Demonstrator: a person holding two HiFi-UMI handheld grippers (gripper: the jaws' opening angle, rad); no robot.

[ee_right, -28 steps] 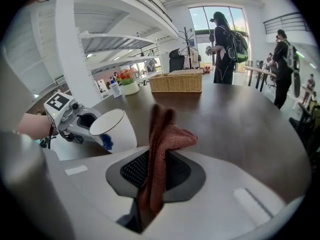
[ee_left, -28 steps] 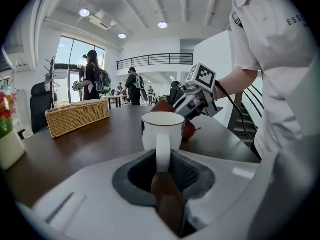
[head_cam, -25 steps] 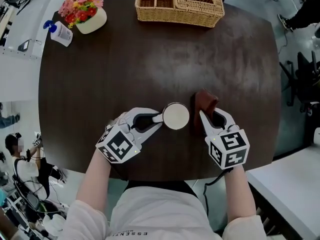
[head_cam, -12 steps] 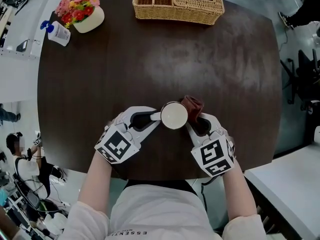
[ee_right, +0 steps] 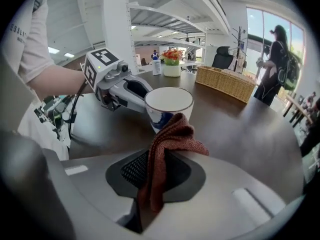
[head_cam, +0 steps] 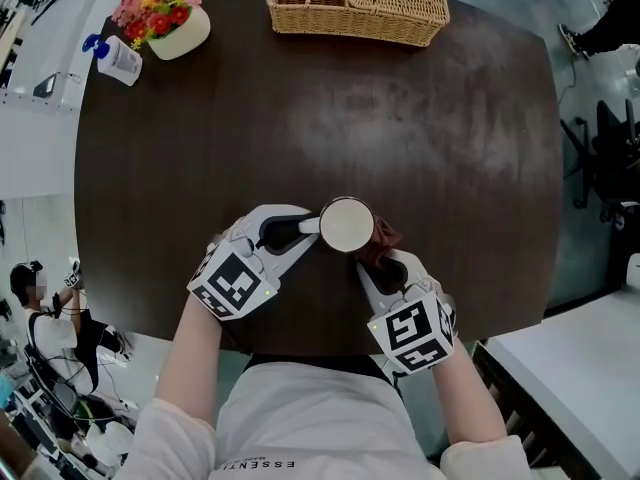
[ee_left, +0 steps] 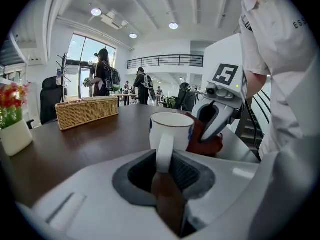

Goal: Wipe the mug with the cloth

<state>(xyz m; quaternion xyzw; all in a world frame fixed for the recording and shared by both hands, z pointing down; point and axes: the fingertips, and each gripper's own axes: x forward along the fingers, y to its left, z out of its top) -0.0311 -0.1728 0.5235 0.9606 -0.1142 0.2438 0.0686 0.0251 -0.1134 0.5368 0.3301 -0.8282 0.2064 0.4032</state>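
While the left gripper (ee_left: 163, 170) has its jaws closed tight on the handle (ee_left: 164, 151), the mug (head_cam: 347, 225) stands upright on the table (head_cam: 300, 118) just beyond those fingertips, held by that narrow white loop alone. The right gripper (ee_right: 159, 170) has its jaws pinched together on a fold of the rust-red cloth (ee_right: 169, 143). The cloth bunches up past its fingertips and touches the mug's wall on the side away from the left fingers.

The main risk, as I judge it, is a sideways push. If the cloth rubs hard across the wall, the mug could pivot about the handle between the left fingers, slip in their grip or tip on its base. The glazed handle looks slick, which would make this more likely.

A second risk is the cloth itself. Only a thin fold sits between the right fingers, so drag against the mug could pull it free. With the bunch flattened, the hard fingertips could knock the mug.
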